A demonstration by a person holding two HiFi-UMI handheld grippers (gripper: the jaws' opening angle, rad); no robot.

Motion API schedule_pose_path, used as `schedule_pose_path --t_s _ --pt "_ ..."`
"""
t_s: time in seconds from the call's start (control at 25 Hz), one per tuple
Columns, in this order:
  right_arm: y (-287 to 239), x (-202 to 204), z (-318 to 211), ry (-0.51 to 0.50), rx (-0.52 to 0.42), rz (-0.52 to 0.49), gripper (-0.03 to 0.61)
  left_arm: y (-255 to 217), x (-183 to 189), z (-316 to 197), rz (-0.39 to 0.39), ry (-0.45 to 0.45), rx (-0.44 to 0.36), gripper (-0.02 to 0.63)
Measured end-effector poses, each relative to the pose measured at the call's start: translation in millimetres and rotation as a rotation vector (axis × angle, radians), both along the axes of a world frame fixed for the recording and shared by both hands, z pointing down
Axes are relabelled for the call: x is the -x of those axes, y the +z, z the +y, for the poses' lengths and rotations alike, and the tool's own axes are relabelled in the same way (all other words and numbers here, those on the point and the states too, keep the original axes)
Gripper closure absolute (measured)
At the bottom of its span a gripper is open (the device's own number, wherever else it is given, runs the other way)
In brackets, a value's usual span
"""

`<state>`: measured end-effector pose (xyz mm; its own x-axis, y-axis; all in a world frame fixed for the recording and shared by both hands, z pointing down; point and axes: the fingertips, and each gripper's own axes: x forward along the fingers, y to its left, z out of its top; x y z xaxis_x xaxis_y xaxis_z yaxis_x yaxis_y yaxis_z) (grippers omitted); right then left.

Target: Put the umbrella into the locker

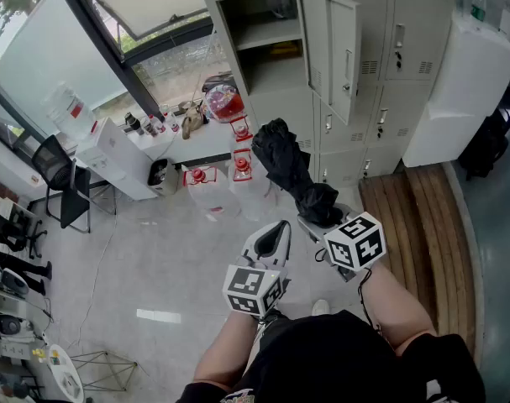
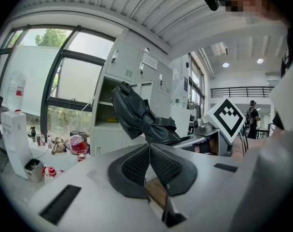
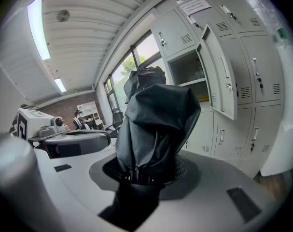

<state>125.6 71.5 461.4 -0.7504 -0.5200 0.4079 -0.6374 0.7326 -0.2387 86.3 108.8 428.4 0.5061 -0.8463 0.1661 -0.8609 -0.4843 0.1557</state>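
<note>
Right gripper view — pinches soft, likely light umbrella [image 3: 153, 115] at bunched base with right gripper [image 3: 146, 175]; left gripper [image 2: 148, 151] pressed together; locker [image 3: 187, 66] at 2 o'clock.

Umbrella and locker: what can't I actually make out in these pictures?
- Handle of the umbrella: in the right gripper view it cannot be picked out, because black cloth covers everything between the fingers.
- Yellow thing on the open locker shelf: in the head view it is too small to name.
</note>
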Motion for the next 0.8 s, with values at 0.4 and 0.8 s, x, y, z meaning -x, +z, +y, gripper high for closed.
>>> schedule_pose_path --t_s 0.4,0.8 --pt "0.4 6.3 -0.9 0.002 0.001 0.001 0.36 -1.6 7.5 -0.1 0.0 -0.002 0.0 0.597" --pt "6.2 31.3 -7.7 0.001 0.03 0.015 0.36 -0.5 35.0 -7.0 0.004 -0.002 0.004 0.597"
